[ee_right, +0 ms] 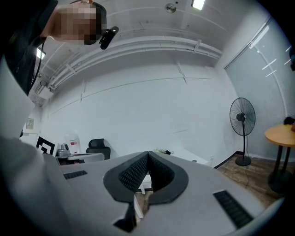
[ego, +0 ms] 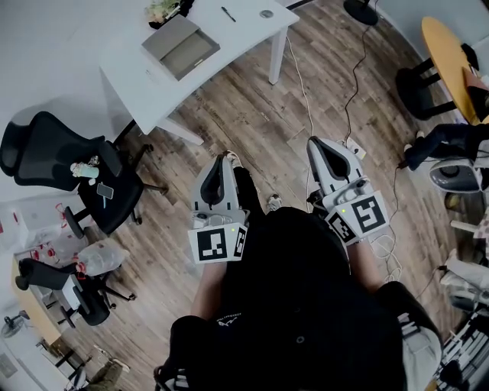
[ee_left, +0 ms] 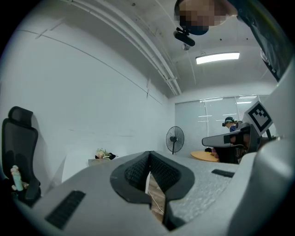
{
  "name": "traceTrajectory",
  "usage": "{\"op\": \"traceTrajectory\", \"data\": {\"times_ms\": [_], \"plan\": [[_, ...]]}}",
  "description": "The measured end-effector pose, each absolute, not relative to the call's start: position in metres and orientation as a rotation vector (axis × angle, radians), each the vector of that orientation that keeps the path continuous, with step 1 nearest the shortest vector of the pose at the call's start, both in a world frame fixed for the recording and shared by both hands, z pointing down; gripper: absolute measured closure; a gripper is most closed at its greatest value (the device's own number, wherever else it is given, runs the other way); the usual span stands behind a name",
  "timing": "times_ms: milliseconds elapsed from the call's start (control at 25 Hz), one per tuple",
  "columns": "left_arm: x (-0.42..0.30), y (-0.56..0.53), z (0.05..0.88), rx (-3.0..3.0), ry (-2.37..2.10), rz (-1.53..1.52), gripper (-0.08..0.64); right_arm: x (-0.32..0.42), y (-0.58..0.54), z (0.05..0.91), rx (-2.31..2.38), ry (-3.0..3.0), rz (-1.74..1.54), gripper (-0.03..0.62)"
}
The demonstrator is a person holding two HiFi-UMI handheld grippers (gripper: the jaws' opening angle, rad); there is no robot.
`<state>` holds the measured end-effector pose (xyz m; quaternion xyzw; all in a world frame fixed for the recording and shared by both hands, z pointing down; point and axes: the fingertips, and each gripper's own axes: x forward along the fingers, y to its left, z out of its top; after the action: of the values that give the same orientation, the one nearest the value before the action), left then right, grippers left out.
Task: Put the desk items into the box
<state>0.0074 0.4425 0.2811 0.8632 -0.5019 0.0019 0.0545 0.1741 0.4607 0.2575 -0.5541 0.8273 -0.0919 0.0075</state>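
While the left gripper (ego: 221,162) and the right gripper (ego: 319,145) are held with jaws together on nothing, well apart from the white desk (ego: 252,34), the box (ego: 181,46) and a pen-like item (ego: 228,14) lie there untouched, so the task appears not yet begun.

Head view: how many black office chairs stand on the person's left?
2. The upper chair stands by the white desk; the lower chair sits nearer the bottom-left corner. Others may be hidden.

black office chair (ego: 46,153) | round yellow table (ego: 447,61) | standing fan (ee_right: 242,117) near wall
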Motion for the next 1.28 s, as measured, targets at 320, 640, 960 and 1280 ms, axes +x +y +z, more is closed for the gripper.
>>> {"op": "traceTrajectory", "data": {"times_ms": [320,640,960,1280], "plan": [[0.015,0.36,0.285,2.704,-1.429,0.011,0.552,0.176,0.391,0.263,-1.807,2.554,-0.297,0.594],[0.015,0.257,0.294,2.682,-1.379,-0.011,0.552,0.167,0.295,0.271,-1.849,2.568,-0.322,0.594],[0.004,0.169,0.289,2.747,-1.269,-0.001,0.552,0.145,0.209,0.264,-1.901,2.519,-0.305,0.594],[-0.019,0.098,0.289,2.774,-1.215,-0.024,0.552,0.128,0.138,0.264,-1.968,2.45,-0.291,0.594]]}}
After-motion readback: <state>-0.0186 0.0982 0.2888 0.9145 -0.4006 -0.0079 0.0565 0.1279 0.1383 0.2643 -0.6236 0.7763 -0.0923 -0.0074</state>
